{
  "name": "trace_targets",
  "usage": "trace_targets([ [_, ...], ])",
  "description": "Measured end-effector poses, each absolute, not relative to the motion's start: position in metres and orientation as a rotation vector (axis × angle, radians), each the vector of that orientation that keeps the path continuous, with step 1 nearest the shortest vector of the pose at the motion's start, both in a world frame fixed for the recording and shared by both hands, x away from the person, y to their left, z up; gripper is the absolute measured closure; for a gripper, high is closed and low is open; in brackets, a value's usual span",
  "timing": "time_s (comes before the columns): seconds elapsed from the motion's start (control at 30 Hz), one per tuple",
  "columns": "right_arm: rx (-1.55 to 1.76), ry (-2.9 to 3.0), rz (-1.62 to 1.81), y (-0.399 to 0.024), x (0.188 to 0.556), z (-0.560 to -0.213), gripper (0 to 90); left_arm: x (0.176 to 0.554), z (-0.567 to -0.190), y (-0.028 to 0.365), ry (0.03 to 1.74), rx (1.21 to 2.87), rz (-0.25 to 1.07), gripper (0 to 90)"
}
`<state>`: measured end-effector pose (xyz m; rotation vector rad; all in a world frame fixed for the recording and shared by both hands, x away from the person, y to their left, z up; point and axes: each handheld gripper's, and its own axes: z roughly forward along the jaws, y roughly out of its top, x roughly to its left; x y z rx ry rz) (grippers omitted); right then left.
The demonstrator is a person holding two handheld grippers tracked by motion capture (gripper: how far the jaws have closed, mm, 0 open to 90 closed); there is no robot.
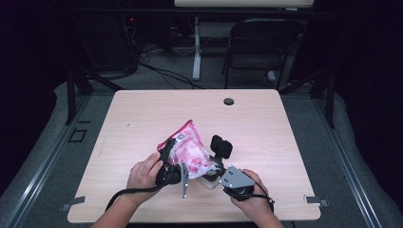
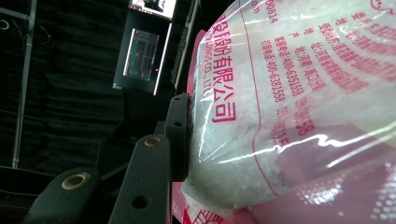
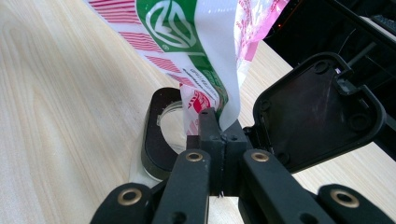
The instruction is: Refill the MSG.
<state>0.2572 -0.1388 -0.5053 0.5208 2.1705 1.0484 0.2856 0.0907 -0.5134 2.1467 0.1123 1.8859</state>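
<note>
A pink and white plastic bag (image 1: 189,148) of white grains hangs tilted above the wooden table (image 1: 142,118), held between both grippers. My left gripper (image 1: 167,152) grips its upper body; one black pad (image 2: 180,128) presses into the clear bag (image 2: 280,116), the other is hidden behind it. My right gripper (image 1: 214,175) is shut on the bag's lower edge (image 3: 224,100), with its jaws (image 3: 218,135) pinched together. Right under that edge sits a small black container (image 3: 159,135) with its hinged lid (image 3: 317,116) standing open (image 1: 221,146).
A round cable hole (image 1: 228,101) lies near the table's far edge. A black chair (image 1: 261,47) and a desk leg (image 1: 196,52) stand beyond the table. Metal brackets (image 1: 316,200) sit at the front corners. Both hands are near the front edge.
</note>
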Motion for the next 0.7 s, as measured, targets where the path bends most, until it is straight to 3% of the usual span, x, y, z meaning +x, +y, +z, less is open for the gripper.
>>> trace_targets([
  [0.7,0.521,2.177,1.048,-0.1381,0.2575,-0.5064,90.0,0.2839,-0.5096,0.0913,0.096,2.139,1.908,69.3],
])
